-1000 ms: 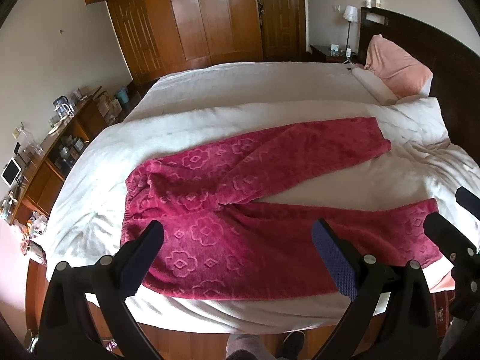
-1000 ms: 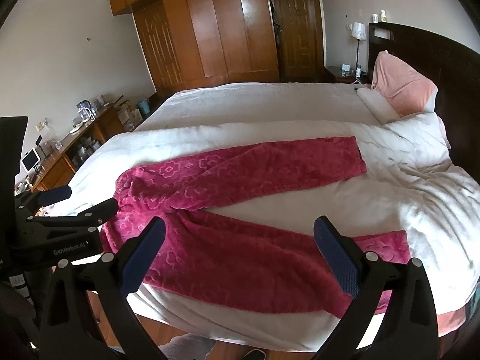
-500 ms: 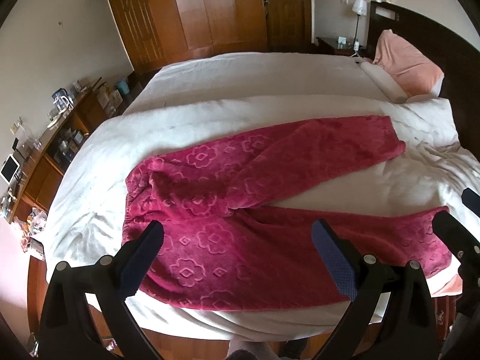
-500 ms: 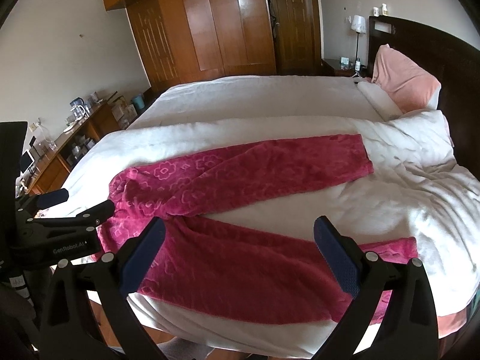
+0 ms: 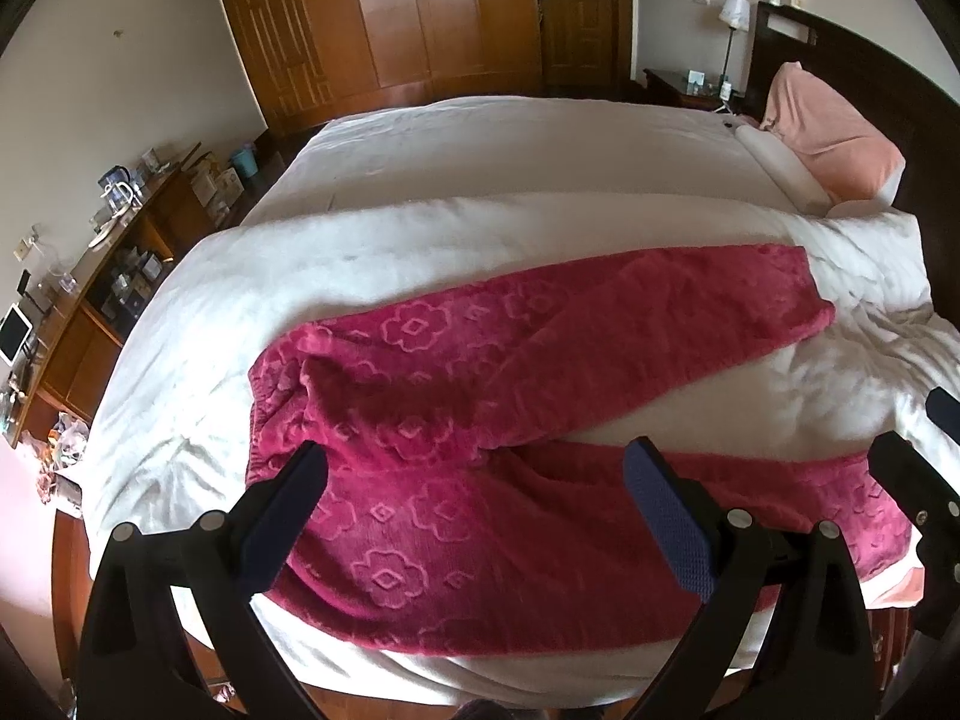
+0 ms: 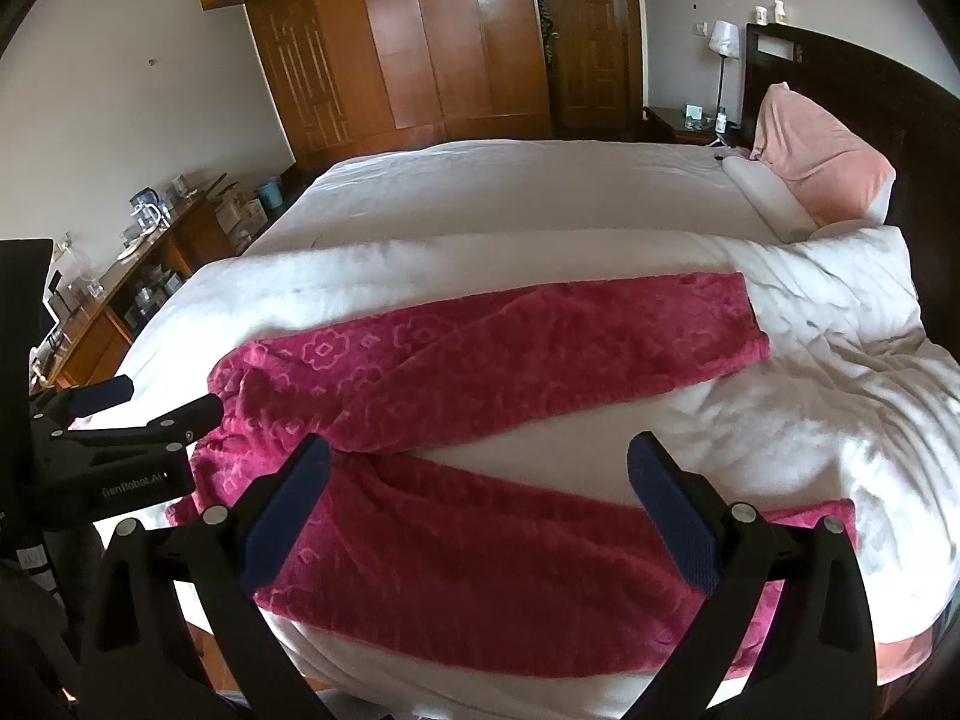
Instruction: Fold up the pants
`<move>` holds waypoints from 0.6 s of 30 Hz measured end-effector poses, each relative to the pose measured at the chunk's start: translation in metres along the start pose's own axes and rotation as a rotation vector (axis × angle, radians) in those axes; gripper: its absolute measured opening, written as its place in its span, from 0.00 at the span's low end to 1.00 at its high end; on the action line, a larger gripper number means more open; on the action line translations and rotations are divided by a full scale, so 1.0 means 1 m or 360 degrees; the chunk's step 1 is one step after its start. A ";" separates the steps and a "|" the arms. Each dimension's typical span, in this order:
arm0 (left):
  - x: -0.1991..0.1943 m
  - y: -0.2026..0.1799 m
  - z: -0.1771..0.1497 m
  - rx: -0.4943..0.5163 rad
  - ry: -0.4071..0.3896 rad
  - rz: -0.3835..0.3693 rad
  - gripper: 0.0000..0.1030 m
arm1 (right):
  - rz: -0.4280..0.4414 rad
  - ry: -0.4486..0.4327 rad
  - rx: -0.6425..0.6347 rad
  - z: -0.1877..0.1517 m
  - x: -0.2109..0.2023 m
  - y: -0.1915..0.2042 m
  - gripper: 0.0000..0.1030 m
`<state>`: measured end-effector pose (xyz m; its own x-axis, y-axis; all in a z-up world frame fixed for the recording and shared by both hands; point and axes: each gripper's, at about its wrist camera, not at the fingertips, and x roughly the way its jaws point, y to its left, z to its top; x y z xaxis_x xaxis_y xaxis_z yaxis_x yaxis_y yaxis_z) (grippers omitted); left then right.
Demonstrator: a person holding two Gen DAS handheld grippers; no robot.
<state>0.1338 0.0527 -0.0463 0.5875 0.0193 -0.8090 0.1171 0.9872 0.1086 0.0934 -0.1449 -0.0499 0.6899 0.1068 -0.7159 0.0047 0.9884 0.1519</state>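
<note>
Pants: magenta fleece with a flower pattern, lying spread on the white duvet of the bed, waistband to the left, legs splayed apart toward the headboard.

Left claw: hanging over the waist and seat area, jaws standing wide, gripping nothing.

Right claw: hanging over the near leg, jaws standing wide, gripping nothing.

Pillow: pink, leaning against the headboard.

Wardrobe: wooden, standing beyond the bed.
</note>
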 end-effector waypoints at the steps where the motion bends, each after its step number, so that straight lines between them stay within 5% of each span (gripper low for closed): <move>1: 0.002 0.001 0.002 -0.0001 0.0004 -0.0005 0.95 | -0.0004 0.0002 0.0004 0.001 0.001 0.000 0.97; 18: 0.040 0.016 0.033 0.0028 0.0082 -0.0036 0.95 | -0.0047 0.0082 0.0043 0.030 0.042 0.006 0.97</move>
<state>0.1852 0.0641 -0.0581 0.5426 0.0055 -0.8400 0.1443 0.9845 0.0997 0.1446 -0.1376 -0.0587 0.6510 0.0836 -0.7544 0.0447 0.9880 0.1480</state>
